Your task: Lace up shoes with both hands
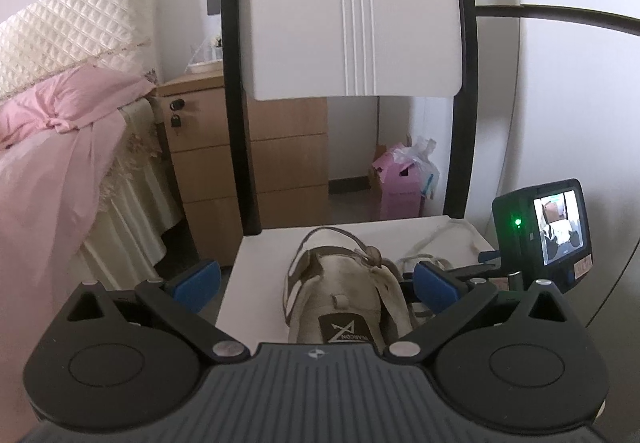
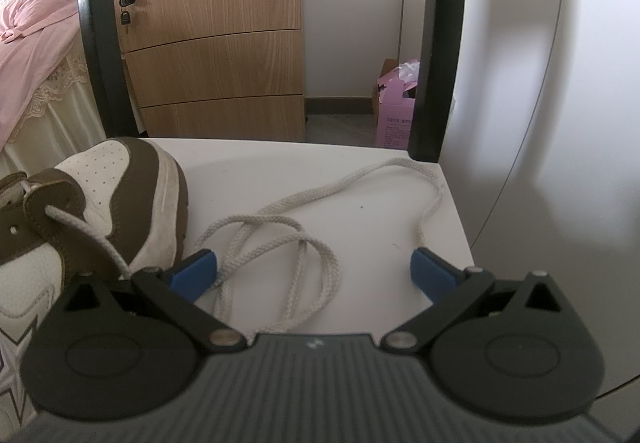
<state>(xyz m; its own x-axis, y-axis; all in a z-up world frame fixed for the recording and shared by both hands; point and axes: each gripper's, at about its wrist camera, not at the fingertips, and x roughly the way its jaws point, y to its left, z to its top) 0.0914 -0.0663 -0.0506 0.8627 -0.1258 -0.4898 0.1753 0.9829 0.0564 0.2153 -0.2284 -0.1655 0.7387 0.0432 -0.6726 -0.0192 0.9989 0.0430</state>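
Observation:
A cream and brown sneaker (image 1: 344,291) stands on a white chair seat (image 1: 264,255), heel tongue toward me. My left gripper (image 1: 316,281) is open, its blue pads on either side of the shoe's top, holding nothing. In the right wrist view the shoe's toe (image 2: 132,195) sits at the left. A cream lace (image 2: 296,243) runs from an eyelet and lies in loose loops on the seat (image 2: 320,171). My right gripper (image 2: 314,273) is open over those loops, empty. The right gripper also shows in the left wrist view (image 1: 452,279) at the right of the shoe.
The chair's black frame and white backrest (image 1: 352,11) rise behind the seat. A wooden drawer cabinet (image 2: 216,51) stands beyond. A bed with pink cloth (image 1: 52,163) is at the left. A pink box (image 2: 394,111) sits on the floor by the wall.

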